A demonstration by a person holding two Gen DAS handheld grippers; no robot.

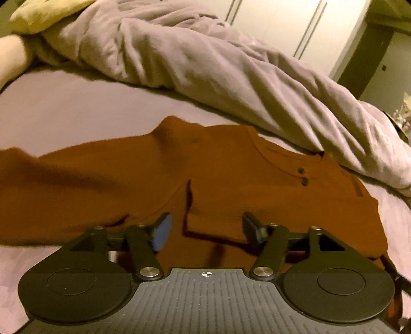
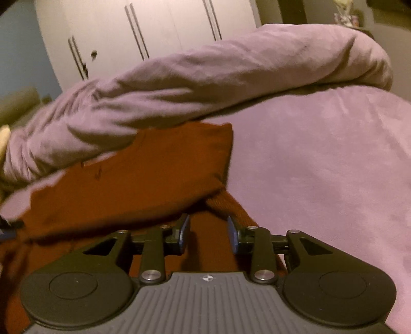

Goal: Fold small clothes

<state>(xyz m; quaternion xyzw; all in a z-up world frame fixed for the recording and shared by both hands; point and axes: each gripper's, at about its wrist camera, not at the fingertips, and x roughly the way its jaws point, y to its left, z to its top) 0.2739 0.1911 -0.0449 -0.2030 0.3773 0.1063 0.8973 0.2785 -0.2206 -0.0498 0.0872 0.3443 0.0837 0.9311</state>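
A rust-brown long-sleeved shirt (image 1: 128,174) lies spread on the bed, with two dark buttons (image 1: 302,176) at its neck. One part is folded over the body, leaving an edge right in front of my left gripper (image 1: 205,221). That gripper hovers low over the shirt with its jaws wide open and nothing between the pads. In the right wrist view the shirt (image 2: 141,179) runs from under the duvet toward me, and a ribbed sleeve end (image 2: 231,205) lies by the right finger. My right gripper (image 2: 208,221) stands partly open just above the fabric, with no cloth pinched.
A bunched lilac duvet (image 1: 205,64) (image 2: 205,77) lies along the far side and overlaps the shirt's top edge. Lilac sheet (image 1: 77,102) (image 2: 321,154) lies bare to the left and right. A yellow pillow (image 1: 43,12) and white wardrobe doors (image 2: 154,25) are behind.
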